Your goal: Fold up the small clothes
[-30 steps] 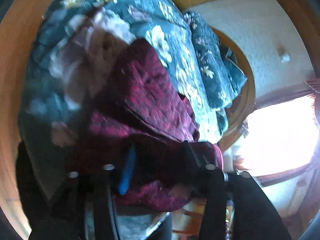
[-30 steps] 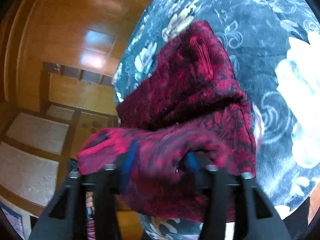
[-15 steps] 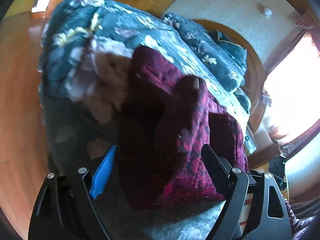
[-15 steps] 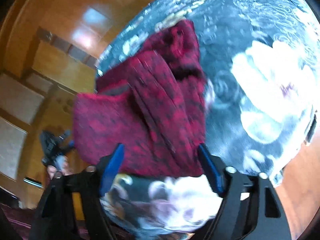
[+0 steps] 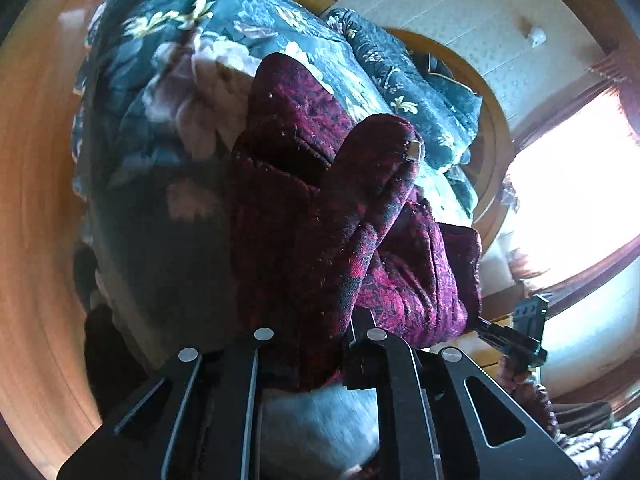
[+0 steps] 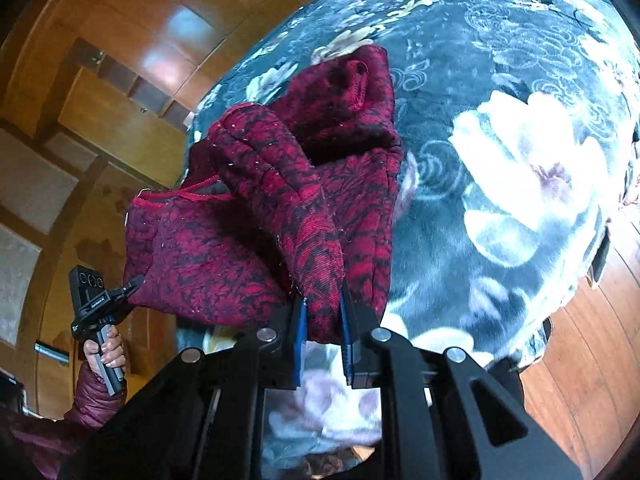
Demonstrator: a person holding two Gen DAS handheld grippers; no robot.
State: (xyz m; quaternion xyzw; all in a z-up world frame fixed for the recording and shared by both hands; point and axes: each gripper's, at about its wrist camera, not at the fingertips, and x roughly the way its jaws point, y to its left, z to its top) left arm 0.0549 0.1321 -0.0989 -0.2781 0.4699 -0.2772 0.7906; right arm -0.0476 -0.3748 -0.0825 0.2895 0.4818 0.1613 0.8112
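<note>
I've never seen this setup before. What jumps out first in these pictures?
A dark red patterned garment lies bunched on a blue floral blanket that fills most of both views. The right gripper is pinching a fold of it between blue-padded fingers, while the left gripper is closing on another edge.

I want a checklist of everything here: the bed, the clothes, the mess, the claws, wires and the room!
Surface: floral blanket covering a bed.
Job's things: red patterned garment, partly folded, lying on the blanket.
Clutter: nothing seen.
Claws: left claw closing on the garment's near edge; right claw shut on a garment fold.
Cables: nothing seen.
Surroundings: wooden wall panels, bright window.
</note>
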